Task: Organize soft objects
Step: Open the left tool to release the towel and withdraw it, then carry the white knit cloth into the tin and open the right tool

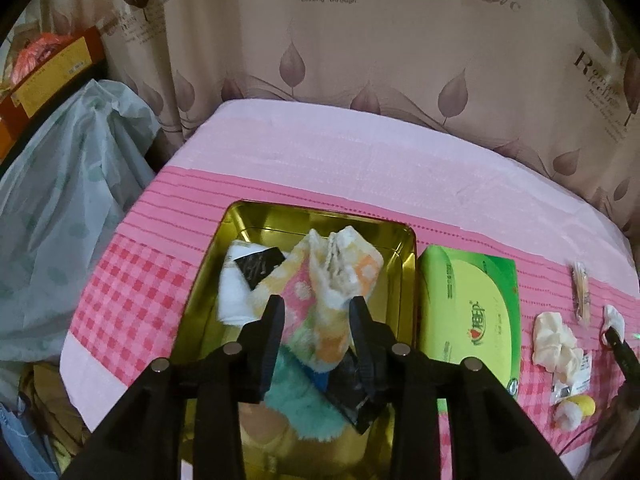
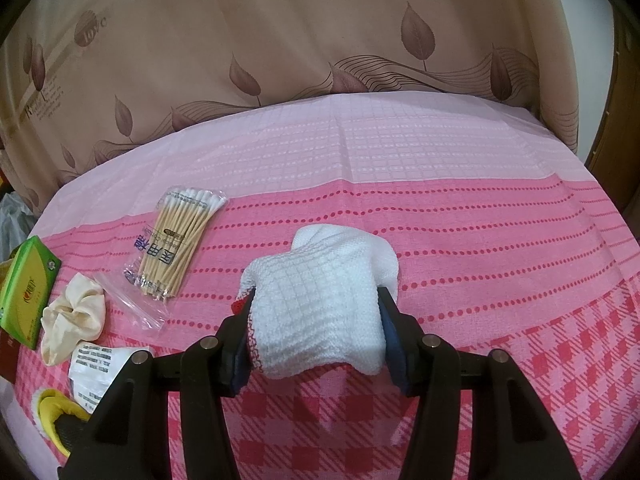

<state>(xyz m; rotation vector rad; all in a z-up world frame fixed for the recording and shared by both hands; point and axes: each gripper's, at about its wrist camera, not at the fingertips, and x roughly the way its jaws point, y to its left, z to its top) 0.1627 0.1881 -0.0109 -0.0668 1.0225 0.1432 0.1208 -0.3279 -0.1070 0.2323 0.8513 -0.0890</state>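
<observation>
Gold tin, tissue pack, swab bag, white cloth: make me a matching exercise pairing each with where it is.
Things:
1. colourful towel
2. green tissue pack
3. bag of cotton swabs
4. white waffle cloth

Places:
A. between the right gripper's fingers
B. on the tablecloth, beside the cream scrunchie
C. inside the gold tin
D. just outside the tin's right wall

Pairs: 1-C, 2-D, 3-B, 4-A
</observation>
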